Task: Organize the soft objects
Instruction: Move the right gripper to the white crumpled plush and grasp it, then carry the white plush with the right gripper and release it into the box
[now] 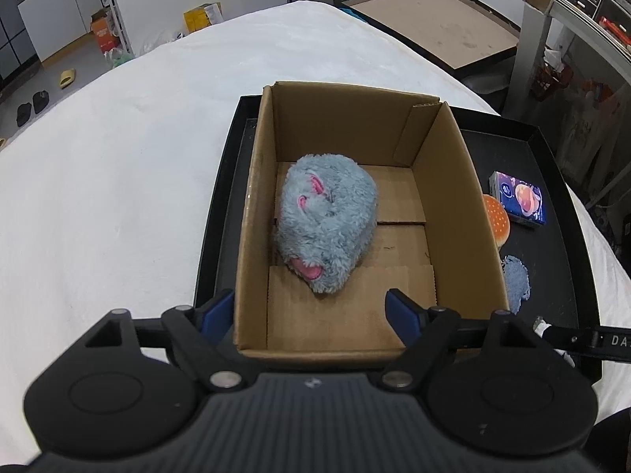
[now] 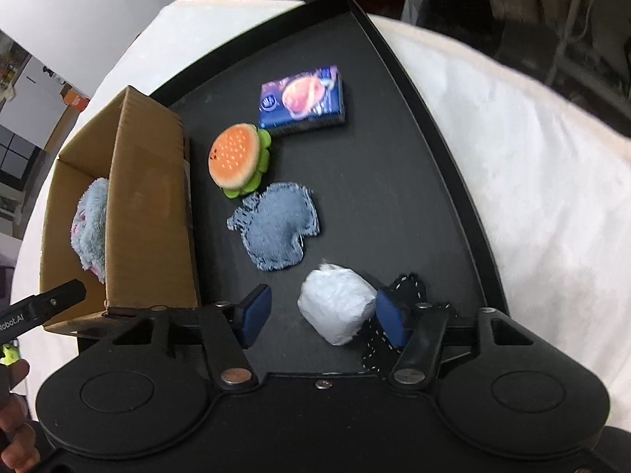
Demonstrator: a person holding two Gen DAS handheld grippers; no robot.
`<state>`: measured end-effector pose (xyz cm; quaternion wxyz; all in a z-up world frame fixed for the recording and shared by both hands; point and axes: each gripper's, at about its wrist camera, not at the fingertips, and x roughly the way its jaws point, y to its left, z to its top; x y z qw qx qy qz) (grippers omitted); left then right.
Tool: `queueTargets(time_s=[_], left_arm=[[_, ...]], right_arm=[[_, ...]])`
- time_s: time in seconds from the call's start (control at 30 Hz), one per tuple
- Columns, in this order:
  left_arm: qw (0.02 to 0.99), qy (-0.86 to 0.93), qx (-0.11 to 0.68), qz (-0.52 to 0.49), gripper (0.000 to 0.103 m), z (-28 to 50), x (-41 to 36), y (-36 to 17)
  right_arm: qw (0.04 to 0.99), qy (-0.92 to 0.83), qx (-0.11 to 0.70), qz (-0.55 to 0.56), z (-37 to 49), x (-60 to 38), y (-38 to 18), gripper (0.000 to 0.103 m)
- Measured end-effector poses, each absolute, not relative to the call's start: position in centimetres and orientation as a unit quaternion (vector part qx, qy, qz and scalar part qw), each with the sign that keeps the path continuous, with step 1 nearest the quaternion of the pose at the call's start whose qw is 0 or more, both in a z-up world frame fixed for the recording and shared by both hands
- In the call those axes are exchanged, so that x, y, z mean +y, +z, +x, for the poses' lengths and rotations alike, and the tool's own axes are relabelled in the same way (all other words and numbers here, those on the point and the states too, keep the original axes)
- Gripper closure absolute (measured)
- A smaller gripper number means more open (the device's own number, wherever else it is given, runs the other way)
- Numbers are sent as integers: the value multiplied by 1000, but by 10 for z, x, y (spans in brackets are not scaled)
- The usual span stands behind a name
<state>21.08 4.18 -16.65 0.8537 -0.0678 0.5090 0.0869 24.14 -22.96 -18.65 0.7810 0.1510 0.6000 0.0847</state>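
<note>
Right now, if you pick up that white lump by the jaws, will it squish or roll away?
The white lump looks wrinkled and puffy, so it probably squishes and weighs little. Its rounded sides might let it roll on the smooth black tray.

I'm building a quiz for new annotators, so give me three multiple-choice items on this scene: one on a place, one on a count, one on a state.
1. Where does the fluffy blue plush toy lie?
A. on the white cloth
B. inside the cardboard box
C. on the bare tray floor

2. How many loose items lie on the black tray outside the box in the right wrist view?
A. two
B. five
C. eight

3. How does the left claw stand?
A. open, holding nothing
B. shut on the plush toy
C. shut on the box wall

Answers:
1 B, the box walls surround it.
2 B: burger toy, blue packet, denim patch, white bundle, dark stitched cloth.
3 A, its pads stand apart over the box's near end.
</note>
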Motion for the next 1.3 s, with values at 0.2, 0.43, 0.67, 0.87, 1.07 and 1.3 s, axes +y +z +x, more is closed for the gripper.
queueTargets(time_s=[0.2,0.43,0.67,0.87,1.07,1.3], left_arm=[[852,89,511,-67,21,212,41,-168],[852,84,511,-75,21,212,45,-169],[854,82,506,-90,21,210,51,-166],[856,80,501,-100,21,206,57,-162],[858,79,494,-111,21,202,64,-159],[863,77,483,-126,21,198,74,-157]], right_arm=[[768,69,617,156,246,-232,-202,47],[783,67,604,131,249,-221,-200,56],[799,61,585,127,246,-222,-181,57],[814,63,564,123,246,-215,-160,57],[832,70,538,113,250,-201,-136,57],[853,78,508,94,252,-179,-112,57]])
